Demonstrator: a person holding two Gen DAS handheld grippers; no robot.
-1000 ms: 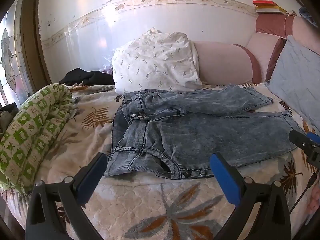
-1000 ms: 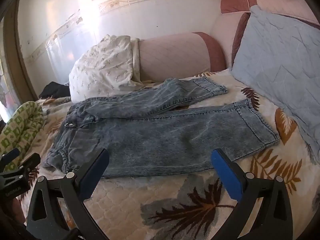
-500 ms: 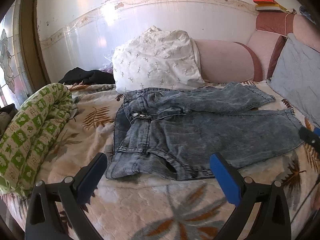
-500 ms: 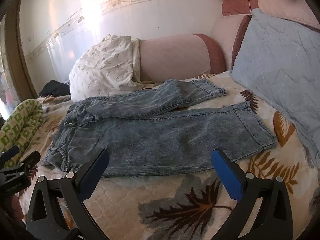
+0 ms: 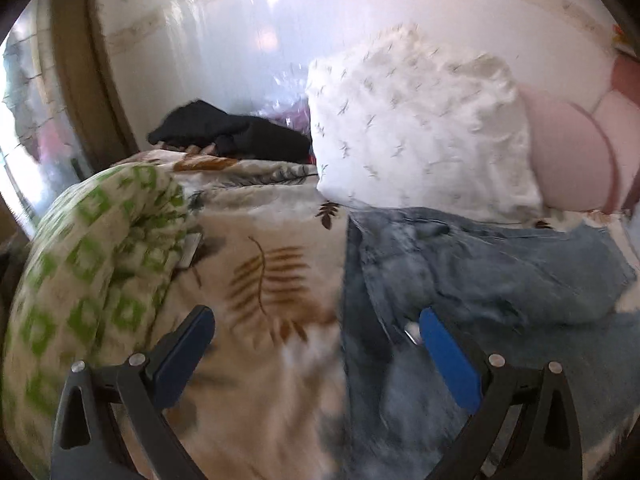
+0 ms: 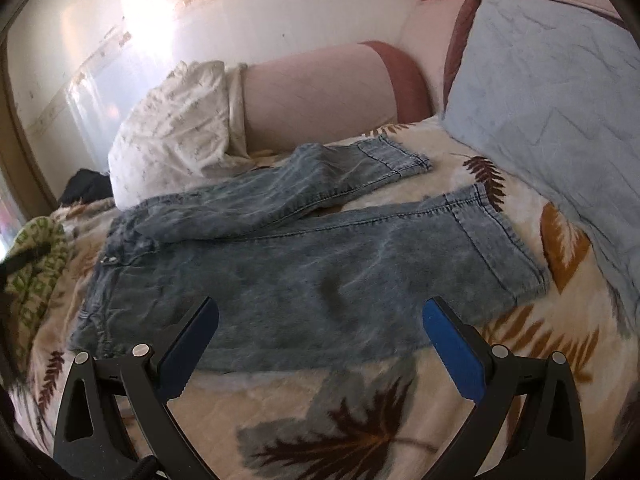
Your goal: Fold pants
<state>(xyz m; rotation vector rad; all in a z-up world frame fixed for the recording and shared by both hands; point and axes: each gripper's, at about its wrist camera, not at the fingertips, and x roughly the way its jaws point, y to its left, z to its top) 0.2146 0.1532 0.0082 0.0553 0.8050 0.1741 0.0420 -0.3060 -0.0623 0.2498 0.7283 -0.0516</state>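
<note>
Pants (image 6: 304, 264) are lying unfolded on the bed (image 6: 360, 420), legs apart; folding not begun. Left claw (image 5: 316, 344) and right claw (image 6: 320, 332) are hovering wide, empty, near the waistband.

Left gripper (image 5: 316, 340) swung left and dropped close over the waistband of the jeans (image 5: 460, 264), view blurred, right gripper (image 6: 320, 320) edged nearer the near leg

- My left wrist view sits low and close over the bed (image 5: 260, 240), blurred, facing 12 o'clock at the white pillow (image 5: 420, 128).
- My right wrist view sits farther back, facing the pants (image 6: 320, 272) whole.
- Both share pants (image 5: 480, 272), pillow (image 6: 176, 120), green quilt (image 5: 92, 260) at 9 o'clock.
</note>
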